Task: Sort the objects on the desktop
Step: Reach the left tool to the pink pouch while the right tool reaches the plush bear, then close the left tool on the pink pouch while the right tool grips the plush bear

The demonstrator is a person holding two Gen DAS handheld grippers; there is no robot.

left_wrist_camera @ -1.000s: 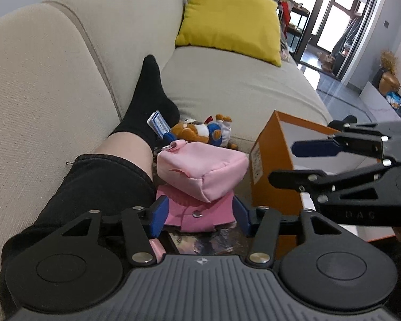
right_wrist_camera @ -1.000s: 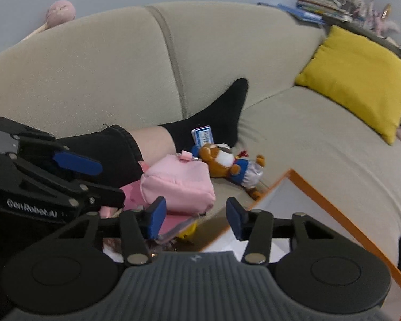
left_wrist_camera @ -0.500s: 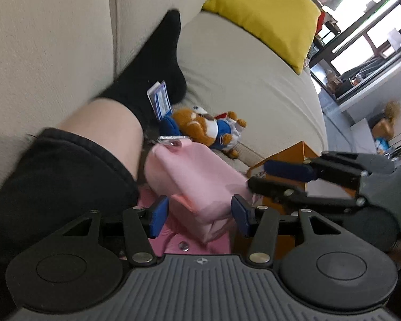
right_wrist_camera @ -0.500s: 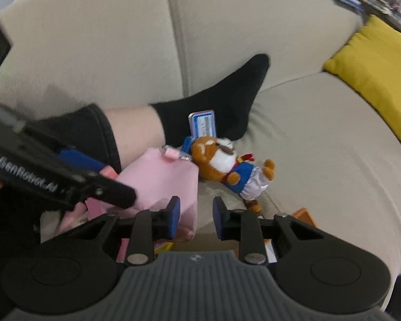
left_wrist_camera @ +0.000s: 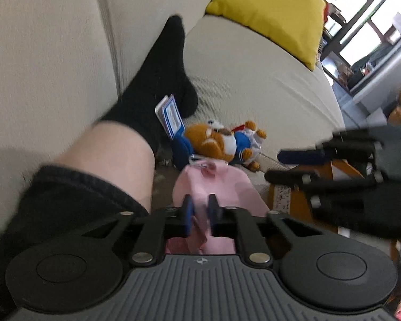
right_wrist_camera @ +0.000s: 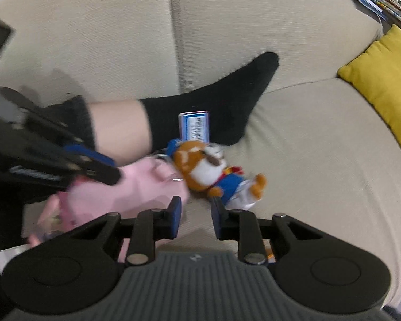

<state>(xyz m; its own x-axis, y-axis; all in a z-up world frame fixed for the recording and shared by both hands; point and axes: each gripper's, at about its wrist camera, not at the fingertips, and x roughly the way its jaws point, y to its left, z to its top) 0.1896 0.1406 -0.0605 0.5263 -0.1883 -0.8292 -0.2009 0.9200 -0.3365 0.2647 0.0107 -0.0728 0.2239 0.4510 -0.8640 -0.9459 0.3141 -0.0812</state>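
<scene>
A pink pouch [left_wrist_camera: 227, 184] lies on the sofa beside a person's leg. My left gripper [left_wrist_camera: 199, 208] is closing, its blue pads pinching a fold of the pouch's near end. In the right wrist view the same left gripper [right_wrist_camera: 115, 169] reaches onto the pink pouch [right_wrist_camera: 147, 190] from the left. My right gripper [right_wrist_camera: 195, 214] hovers over bare sofa by the pouch's right corner, its jaws narrow with nothing between them. A brown plush bear [right_wrist_camera: 200, 165] in blue clothes and a small blue card [right_wrist_camera: 195, 125] lie just beyond the pouch.
The person's leg in a black sock [right_wrist_camera: 214, 107] stretches across the beige sofa seat [right_wrist_camera: 320, 160]. A yellow cushion [left_wrist_camera: 275, 8] rests at the far end. An orange box [left_wrist_camera: 286, 195] stands right of the pouch, under my right gripper [left_wrist_camera: 274, 167].
My left gripper's jaws went from wide apart around the pink pouch to pinched on its fabric. The right gripper narrowed its jaws and moved closer over the sofa toward the pouch and plush.
</scene>
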